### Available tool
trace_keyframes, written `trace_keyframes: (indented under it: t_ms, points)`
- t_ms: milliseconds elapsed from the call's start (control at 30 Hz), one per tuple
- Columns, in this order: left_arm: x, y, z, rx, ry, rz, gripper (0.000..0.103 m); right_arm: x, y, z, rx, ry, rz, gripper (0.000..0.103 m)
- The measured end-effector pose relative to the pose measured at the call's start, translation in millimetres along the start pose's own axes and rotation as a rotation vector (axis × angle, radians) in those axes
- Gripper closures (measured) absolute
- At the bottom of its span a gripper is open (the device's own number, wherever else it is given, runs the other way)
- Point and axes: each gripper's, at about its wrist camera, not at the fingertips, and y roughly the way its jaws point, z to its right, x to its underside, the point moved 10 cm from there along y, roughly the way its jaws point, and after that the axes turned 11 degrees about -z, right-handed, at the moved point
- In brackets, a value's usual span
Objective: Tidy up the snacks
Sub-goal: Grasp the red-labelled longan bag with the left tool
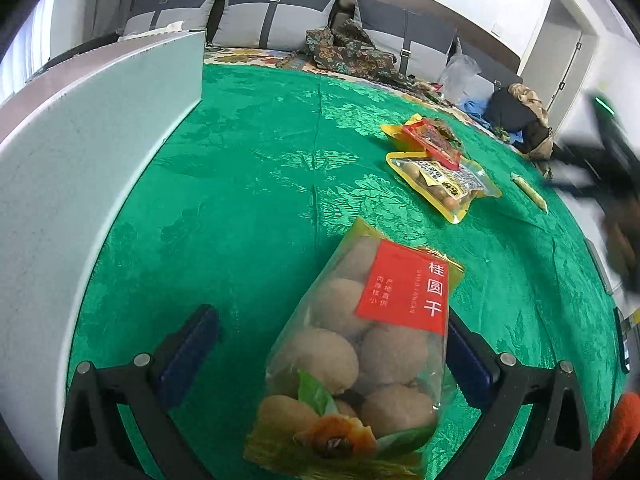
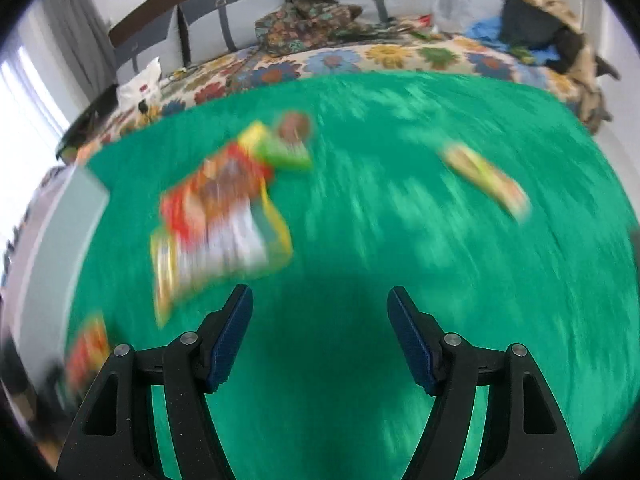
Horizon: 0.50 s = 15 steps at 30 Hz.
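Observation:
A clear bag of dried longans (image 1: pixel 360 344) with a red label lies on the green tablecloth (image 1: pixel 240 200). My left gripper (image 1: pixel 328 352) stands open wide around it; the left pad is clear of the bag, the right pad is next to its edge. Farther right lie a yellow nut bag (image 1: pixel 444 184) with a red packet (image 1: pixel 434 142) on top, and a thin yellow stick pack (image 1: pixel 528 192). My right gripper (image 2: pixel 320 320) is open over bare cloth with nothing between its fingers; its view is blurred. A pile of packets (image 2: pixel 216 216) lies to its upper left, a long packet (image 2: pixel 484 180) to the right.
A pale grey-white box (image 1: pixel 80 160) stands along the table's left side, also the box (image 2: pixel 60 232) in the right wrist view. Behind the table is a sofa (image 1: pixel 280 12) with cushions, patterned cloth and bags. The right hand's gripper shows as a dark blur (image 1: pixel 608 152).

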Motion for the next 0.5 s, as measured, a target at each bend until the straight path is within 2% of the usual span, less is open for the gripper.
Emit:
trace_keyframes:
  t_ms: [100,200,300,333,400,433,467,500]
  points:
    - [0,0,1,0.003,-0.002,0.002,0.0,-75,37,-2,-0.01,0.062,-0.044,0.03]
    - [0,0,1,0.003,-0.001,0.002,0.0,-117,70,-4,-0.053,0.136,-0.086,0.033]
    - [0,0,2,0.004,0.0,0.002,0.0,-136,107,-10,-0.065,0.186,-0.156,0.035]
    - [0,0,2,0.006,0.0,0.002,0.0,-136,117,-13,-0.059,0.188,-0.178,0.041]
    - [0,0,1,0.007,0.001,0.002,0.0,-139,121,-17,-0.023,0.165,-0.172,0.045]
    - [0,0,1,0.007,0.001,0.001,0.0,-139,121,-20,-0.001,0.139,-0.181,0.062]
    - [0,0,1,0.006,0.001,0.001,0.0,-139,117,-20,0.011,0.132,-0.175,0.073]
    - [-1,0,1,0.006,0.002,0.001,0.0,-141,110,-21,-0.038,0.144,-0.155,0.094]
